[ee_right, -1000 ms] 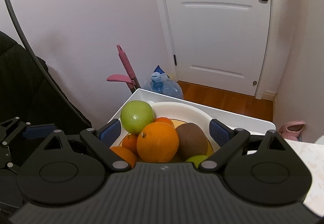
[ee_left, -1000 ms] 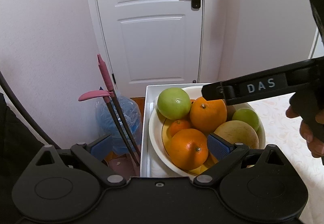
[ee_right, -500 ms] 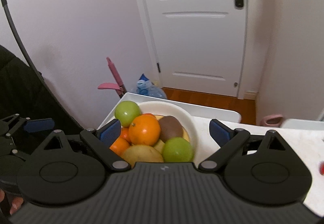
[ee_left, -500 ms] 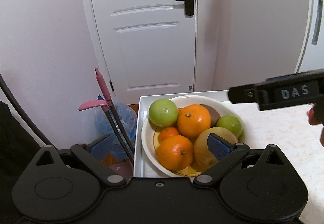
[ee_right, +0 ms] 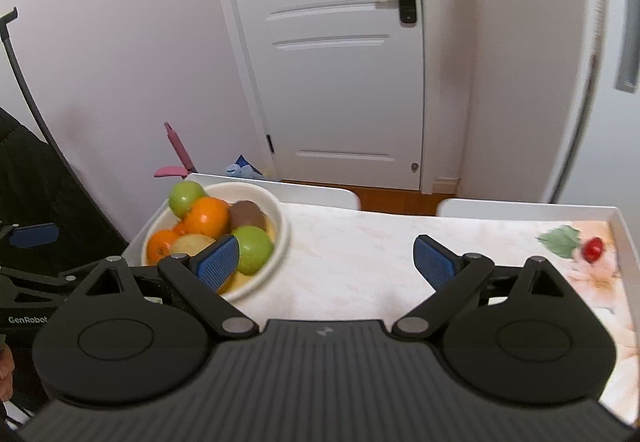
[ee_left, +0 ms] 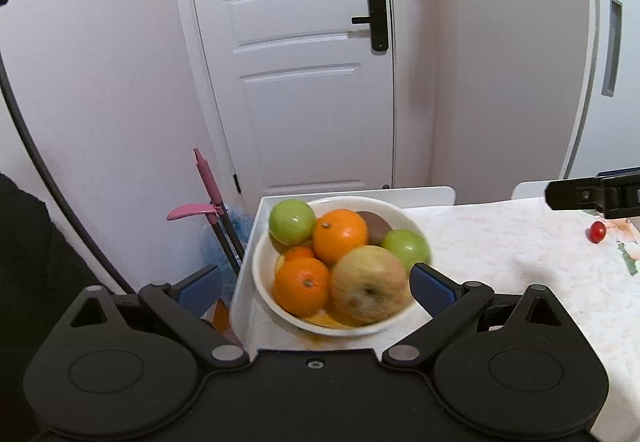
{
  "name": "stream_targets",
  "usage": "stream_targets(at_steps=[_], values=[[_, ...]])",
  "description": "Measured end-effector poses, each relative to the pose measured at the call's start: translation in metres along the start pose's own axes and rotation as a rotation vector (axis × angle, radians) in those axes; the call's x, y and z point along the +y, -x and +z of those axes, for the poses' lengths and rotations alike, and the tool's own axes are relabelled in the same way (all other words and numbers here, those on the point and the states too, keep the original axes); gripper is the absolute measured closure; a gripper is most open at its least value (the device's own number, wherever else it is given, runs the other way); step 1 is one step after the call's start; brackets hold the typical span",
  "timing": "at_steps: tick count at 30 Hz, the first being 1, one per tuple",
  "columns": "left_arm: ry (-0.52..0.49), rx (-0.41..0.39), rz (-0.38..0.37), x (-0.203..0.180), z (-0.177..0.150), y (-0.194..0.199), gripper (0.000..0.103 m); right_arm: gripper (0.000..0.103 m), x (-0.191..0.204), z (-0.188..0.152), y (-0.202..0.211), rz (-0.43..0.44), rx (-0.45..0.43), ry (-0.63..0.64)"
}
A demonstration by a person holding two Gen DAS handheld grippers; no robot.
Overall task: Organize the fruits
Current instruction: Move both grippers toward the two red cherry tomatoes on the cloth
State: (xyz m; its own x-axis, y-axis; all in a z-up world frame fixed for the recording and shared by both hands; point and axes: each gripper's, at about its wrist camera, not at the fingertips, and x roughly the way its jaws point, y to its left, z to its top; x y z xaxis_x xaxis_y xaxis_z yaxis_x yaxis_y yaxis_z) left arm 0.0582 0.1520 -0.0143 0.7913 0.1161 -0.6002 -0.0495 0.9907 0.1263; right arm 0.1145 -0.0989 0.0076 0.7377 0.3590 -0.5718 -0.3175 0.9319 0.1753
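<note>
Table (ee_right: pixel 360 242) with marbled top, seen from both of my grippers: over the last second I have drawn both tools back from the bowl (ee_left: pixel 404 212), so the far edge and right-hand stretch of the table now come into view where fruit alone filled the frame. The white bowl sits at the far left corner on a white tray (ee_left: pixel 250 254) and is piled full: a pale apple (ee_left: pixel 368 290) at the front, two oranges (ee_left: pixel 340 236), two green apples (ee_left: pixel 292 222), a brown kiwi-like fruit (ee_left: pixel 376 226) and a small mandarin (ee_left: pixel 298 253). My left gripper (ee_left: pixel 316 282) is spread wide with nothing between its pads, the bowl framed ahead of it; my right gripper (ee_right: pixel 326 258) is likewise spread and empty, over bare tabletop. One small red fruit (ee_right: pixel 593 248) lies alone near the far right edge, on a floral mat (ee_right: pixel 592 274). I judge the withdrawal marks a fruit delivered, and the red one is probably next.
</note>
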Motion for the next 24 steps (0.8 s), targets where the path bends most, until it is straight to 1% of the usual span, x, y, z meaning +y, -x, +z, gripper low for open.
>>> stream_targets(at_steps=[5, 11, 17, 21, 24], values=[[0.017, -0.011, 0.022, -0.043, -0.004, 0.019, 0.001, 0.0, -0.046, -0.006, 0.024, -0.01, -0.011, 0.031], [0.021, -0.015, 0.0, -0.102, -0.003, 0.026, 0.001, 0.0, -0.107, -0.013, 0.041, -0.031, -0.012, 0.045], [-0.003, -0.027, -0.051, -0.168, 0.005, 0.019, 0.001, 0.0, -0.169, -0.017, 0.044, -0.044, -0.005, 0.073], [-0.028, -0.032, -0.099, -0.207, 0.012, 0.007, 0.001, 0.0, -0.206, -0.015, 0.036, -0.047, 0.003, 0.122], [-0.062, -0.03, -0.139, -0.235, 0.018, -0.006, 0.001, 0.0, -0.227, -0.013, 0.026, -0.044, 0.009, 0.164]])
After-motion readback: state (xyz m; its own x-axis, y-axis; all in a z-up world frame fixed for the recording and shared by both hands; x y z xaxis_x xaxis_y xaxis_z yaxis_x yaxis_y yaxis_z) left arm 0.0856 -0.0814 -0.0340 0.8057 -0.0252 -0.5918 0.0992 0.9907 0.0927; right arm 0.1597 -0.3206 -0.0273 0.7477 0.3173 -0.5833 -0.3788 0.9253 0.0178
